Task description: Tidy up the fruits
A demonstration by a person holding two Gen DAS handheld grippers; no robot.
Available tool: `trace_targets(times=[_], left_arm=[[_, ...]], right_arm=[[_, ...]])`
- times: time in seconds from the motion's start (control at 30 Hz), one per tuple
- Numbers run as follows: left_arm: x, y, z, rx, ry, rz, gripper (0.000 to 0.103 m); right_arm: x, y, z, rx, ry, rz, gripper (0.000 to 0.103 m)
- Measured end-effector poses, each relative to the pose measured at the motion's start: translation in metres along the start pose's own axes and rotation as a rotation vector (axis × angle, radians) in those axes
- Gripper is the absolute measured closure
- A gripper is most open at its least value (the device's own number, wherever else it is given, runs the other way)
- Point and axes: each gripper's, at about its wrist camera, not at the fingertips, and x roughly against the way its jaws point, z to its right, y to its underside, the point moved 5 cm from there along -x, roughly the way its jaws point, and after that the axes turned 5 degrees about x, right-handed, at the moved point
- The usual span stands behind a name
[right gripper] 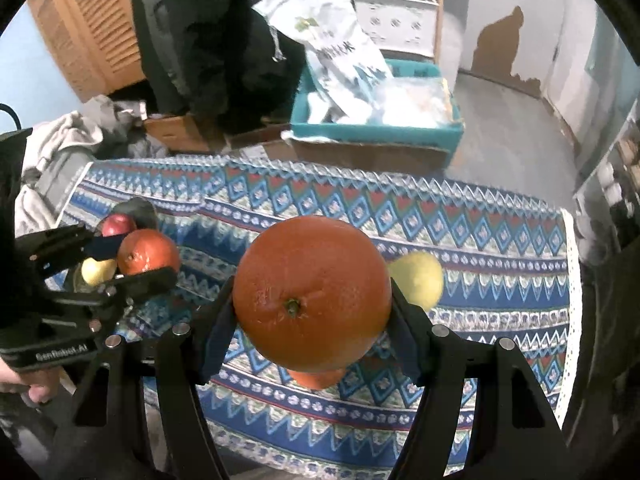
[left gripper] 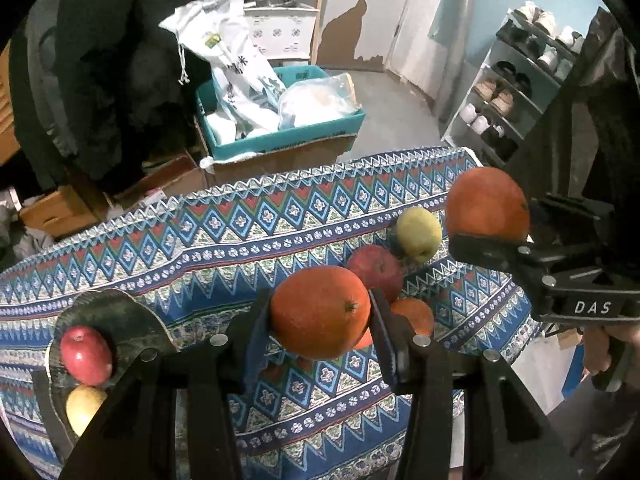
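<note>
My left hand-held gripper [left gripper: 320,314] pinches an orange [left gripper: 320,312] by its round sides. My right hand-held gripper [right gripper: 312,308] pinches a bigger orange [right gripper: 312,294] the same way. Both feel firm, a bit heavy and smooth, so I squeeze across the fat middle. Farther out at two o'clock, a red apple [left gripper: 374,270] and a yellow apple [left gripper: 419,233] sit on the desk [left gripper: 240,248]. At nine o'clock a dark plate [left gripper: 120,320] holds two more fruits.

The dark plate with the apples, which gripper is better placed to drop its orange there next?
Probably the left gripper: the dark plate sits beside it, far from the right gripper.
</note>
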Motion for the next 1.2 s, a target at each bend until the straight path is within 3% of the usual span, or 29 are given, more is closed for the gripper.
trace_targets(times=[0.7, 1.2], left_arm=[[0.061, 0.005, -0.041, 0.059, -0.015, 0.092, 0.055], [0.084, 0.024, -0.101, 0.163, -0.058, 0.109, 0.055]], right_arm=[[0.009, -0.043, -0.074, 0.09, -0.071, 0.05, 0.034], [-0.003, -0.068, -0.14, 0.172, -0.132, 0.038, 0.034]])
